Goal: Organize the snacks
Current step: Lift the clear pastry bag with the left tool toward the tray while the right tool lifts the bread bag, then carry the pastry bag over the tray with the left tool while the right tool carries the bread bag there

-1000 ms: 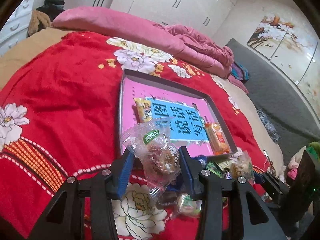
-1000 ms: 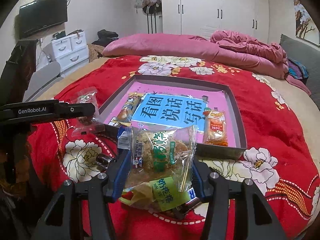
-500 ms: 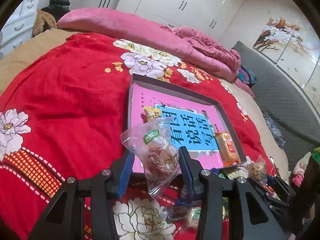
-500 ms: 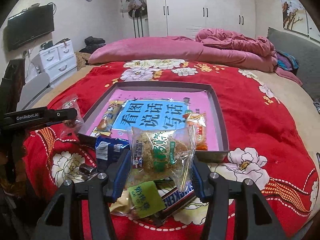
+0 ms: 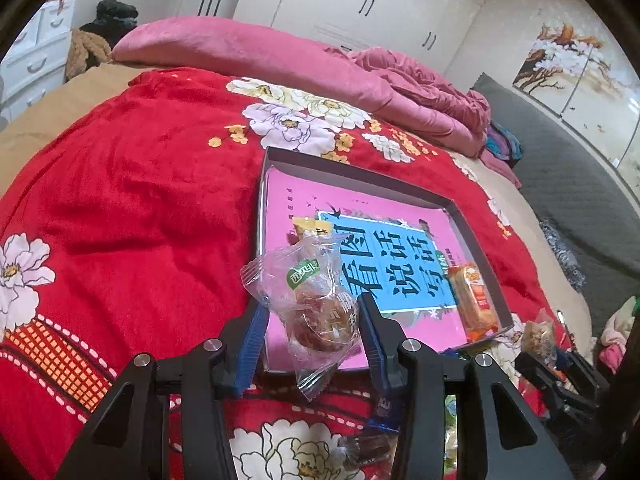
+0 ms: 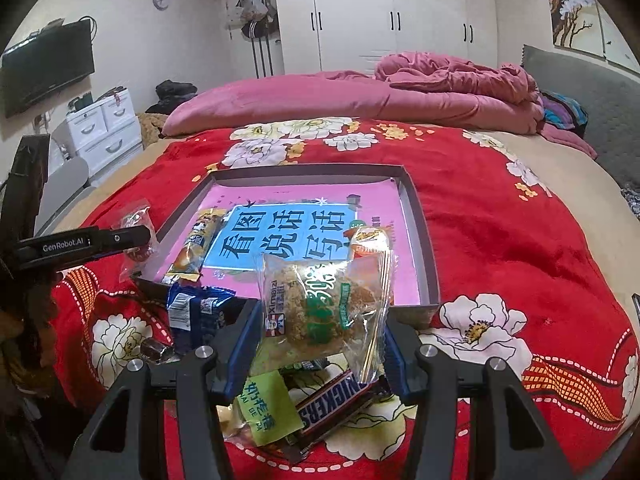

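Observation:
My left gripper [image 5: 310, 322] is shut on a clear-wrapped brown pastry [image 5: 316, 312], held over the near left corner of the grey tray [image 5: 352, 170]. My right gripper [image 6: 320, 320] is shut on a clear pork-floss cake packet [image 6: 326, 304], held above the near edge of the tray [image 6: 420, 236]. The tray has a pink and blue sheet as its floor. A yellow snack bar [image 6: 198, 242] lies at its left and an orange packet [image 6: 368, 240] at its right. The left gripper also shows at the left of the right wrist view [image 6: 136, 236].
Loose snacks lie on the red floral blanket [image 6: 520, 240] before the tray: a Snickers bar [image 6: 336, 404], a green packet [image 6: 264, 408], a blue packet [image 6: 196, 312]. Pink bedding [image 6: 360, 96] is piled behind. A grey headboard [image 6: 592, 92] stands at the right.
Both grippers have moved forward and up toward the tray, each with its snack still held. The loose pile has dropped lower in the right wrist view.

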Motion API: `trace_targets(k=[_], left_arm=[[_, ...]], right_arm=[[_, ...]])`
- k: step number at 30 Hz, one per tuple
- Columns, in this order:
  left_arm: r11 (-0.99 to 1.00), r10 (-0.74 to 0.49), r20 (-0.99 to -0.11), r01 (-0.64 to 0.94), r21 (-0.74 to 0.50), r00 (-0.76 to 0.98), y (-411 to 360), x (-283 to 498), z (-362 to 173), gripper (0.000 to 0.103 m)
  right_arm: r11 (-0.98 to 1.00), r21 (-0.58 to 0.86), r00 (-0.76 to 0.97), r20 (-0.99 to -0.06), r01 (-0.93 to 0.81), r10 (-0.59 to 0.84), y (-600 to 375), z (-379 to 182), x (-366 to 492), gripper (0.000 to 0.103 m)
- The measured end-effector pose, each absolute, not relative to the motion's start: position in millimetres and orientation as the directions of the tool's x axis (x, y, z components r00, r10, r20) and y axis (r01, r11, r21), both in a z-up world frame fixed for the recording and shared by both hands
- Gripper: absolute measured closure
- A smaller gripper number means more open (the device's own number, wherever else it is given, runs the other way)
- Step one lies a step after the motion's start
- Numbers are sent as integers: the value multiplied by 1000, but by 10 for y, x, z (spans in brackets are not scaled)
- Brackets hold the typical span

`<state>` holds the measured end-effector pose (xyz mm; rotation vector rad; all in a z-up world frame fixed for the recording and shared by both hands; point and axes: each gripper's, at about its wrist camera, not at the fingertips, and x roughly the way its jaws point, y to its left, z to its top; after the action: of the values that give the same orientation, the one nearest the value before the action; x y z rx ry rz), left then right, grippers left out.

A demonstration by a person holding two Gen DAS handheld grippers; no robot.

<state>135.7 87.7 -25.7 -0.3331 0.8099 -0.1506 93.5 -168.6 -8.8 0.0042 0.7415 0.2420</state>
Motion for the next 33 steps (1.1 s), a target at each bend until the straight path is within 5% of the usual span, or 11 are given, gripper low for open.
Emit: trace_targets(k=[33], left_arm=[[960, -246, -718, 62, -272, 651, 580, 1515, -395, 58]], right_arm=[[976, 134, 719, -660, -172, 217, -1842, -81, 1164, 48]])
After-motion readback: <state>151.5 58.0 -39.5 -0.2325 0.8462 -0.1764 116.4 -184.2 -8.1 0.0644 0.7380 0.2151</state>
